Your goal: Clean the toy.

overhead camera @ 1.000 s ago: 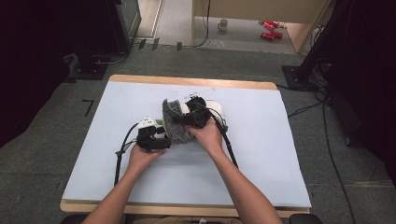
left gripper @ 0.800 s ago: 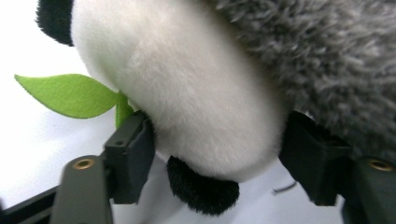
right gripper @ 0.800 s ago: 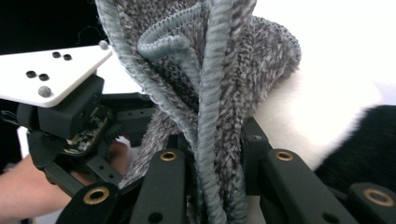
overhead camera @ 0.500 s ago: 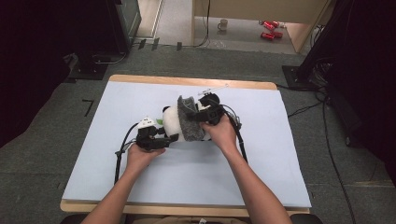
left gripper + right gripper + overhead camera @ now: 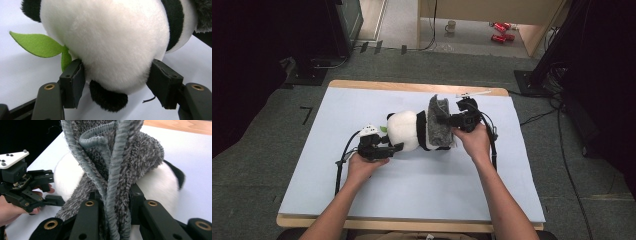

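The toy panda (image 5: 404,131) now lies stretched out near the middle of the tabletop (image 5: 362,200), closer to the far edge than the near one. A second ago it sat bunched under the right hand with the grey knitted piece (image 5: 439,122) covering most of it; half a second ago the white body began to show; now the white end has come well clear to the left, and the knit rides as a band around the right-hand end. That suggests the knit is being worked along the body, though I cannot tell whether on or off.

The panda's long axis runs left to right, roughly parallel to the far edge, white rounded end pointing left toward the left gripper (image 5: 387,148). In the left gripper view its fingers (image 5: 73,82) stand spread on either side of the white plush, touching it, not squeezing hard; a green felt leaf (image 5: 40,45) sticks out beside them. The right gripper (image 5: 447,120) is clenched on a fold of the knit's ribbed edge (image 5: 113,182), held upright above the body.
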A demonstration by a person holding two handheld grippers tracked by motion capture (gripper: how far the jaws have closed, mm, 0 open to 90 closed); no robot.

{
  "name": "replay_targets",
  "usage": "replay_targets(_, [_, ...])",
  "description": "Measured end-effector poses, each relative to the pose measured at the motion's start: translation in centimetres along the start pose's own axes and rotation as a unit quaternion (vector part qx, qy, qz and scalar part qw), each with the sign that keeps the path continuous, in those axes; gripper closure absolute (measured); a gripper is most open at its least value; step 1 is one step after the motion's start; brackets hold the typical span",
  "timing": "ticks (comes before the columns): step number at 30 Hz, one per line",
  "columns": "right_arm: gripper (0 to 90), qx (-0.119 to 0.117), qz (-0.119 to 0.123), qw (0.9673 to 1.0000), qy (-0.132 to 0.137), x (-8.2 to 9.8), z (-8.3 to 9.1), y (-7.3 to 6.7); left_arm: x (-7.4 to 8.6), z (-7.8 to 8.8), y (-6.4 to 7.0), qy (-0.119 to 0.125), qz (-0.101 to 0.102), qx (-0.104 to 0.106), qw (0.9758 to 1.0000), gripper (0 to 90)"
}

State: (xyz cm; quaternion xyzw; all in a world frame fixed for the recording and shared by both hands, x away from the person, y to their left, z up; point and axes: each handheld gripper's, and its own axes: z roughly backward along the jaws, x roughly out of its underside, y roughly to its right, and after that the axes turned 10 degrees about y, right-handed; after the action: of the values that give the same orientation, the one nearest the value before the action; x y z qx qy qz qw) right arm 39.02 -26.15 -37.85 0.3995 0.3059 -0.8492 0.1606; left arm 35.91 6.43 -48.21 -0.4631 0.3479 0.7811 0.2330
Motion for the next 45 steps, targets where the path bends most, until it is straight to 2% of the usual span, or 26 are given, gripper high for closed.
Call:
replay_targets(9, [76.2,0.022,-0.026,0.9994,0.011,0.6,2.1,2.3,-0.3,-0.1,-0.1,-0.007,0.003,0.002,1.0000,33.3])
replay_targets(13, [76.5,0.040,-0.023,0.9989,0.010,0.7,2.9,2.8,-0.3,-0.1,-0.1,-0.010,0.005,0.000,0.9999,33.2])
replay_targets(15, [76.5,0.036,-0.031,0.9988,0.016,0.5,3.4,2.8,-0.3,-0.1,-0.1,-0.011,0.004,0.000,0.9999,33.0])
replay_targets(20, [76.4,-0.011,-0.028,0.9990,0.033,-0.4,3.5,1.0,-0.3,-0.2,-0.1,-0.010,0.005,-0.001,0.9999,32.6])
replay_targets(23, [76.1,-0.029,-0.016,0.9989,0.032,-0.9,2.4,-0.6,-0.3,-0.2,-0.1,-0.011,0.005,-0.002,0.9999,32.3])
replay_targets(27, [75.9,-0.045,-0.010,0.9987,0.021,-1.3,0.1,-2.0,-0.3,-0.2,0.0,-0.010,0.008,-0.003,0.9999,31.8])
replay_targets(28, [75.9,-0.045,-0.010,0.9987,0.021,-1.3,0.1,-2.0,-0.3,-0.2,0.0,-0.010,0.008,-0.003,0.9999,31.6])
replay_targets(29, [75.8,-0.057,-0.010,0.9982,0.013,-1.4,-1.5,-2.8,-0.3,-0.2,0.0,-0.010,0.008,-0.003,0.9999,31.6])
replay_targets(34, [75.7,-0.078,-0.004,0.9969,-0.004,-1.5,-4.7,-4.9,-0.4,-0.2,0.0,-0.010,0.006,-0.003,0.9999,31.3])
replay_targets(40, [75.7,-0.086,0.002,0.9959,-0.029,-1.3,-7.7,-6.5,-0.5,-0.2,0.1,-0.006,-0.001,-0.007,1.0000,31.4])
replay_targets(44, [74.6,-0.071,0.014,0.9962,-0.050,-0.7,-9.1,-6.6,-0.5,-0.2,0.1,-0.012,-0.002,-0.008,0.9999,31.5])
replay_targets(45, [74.7,-0.076,0.007,0.9960,-0.048,-0.6,-9.2,-6.4,-0.5,-0.2,0.1,-0.010,-0.001,-0.007,0.9999,31.5])
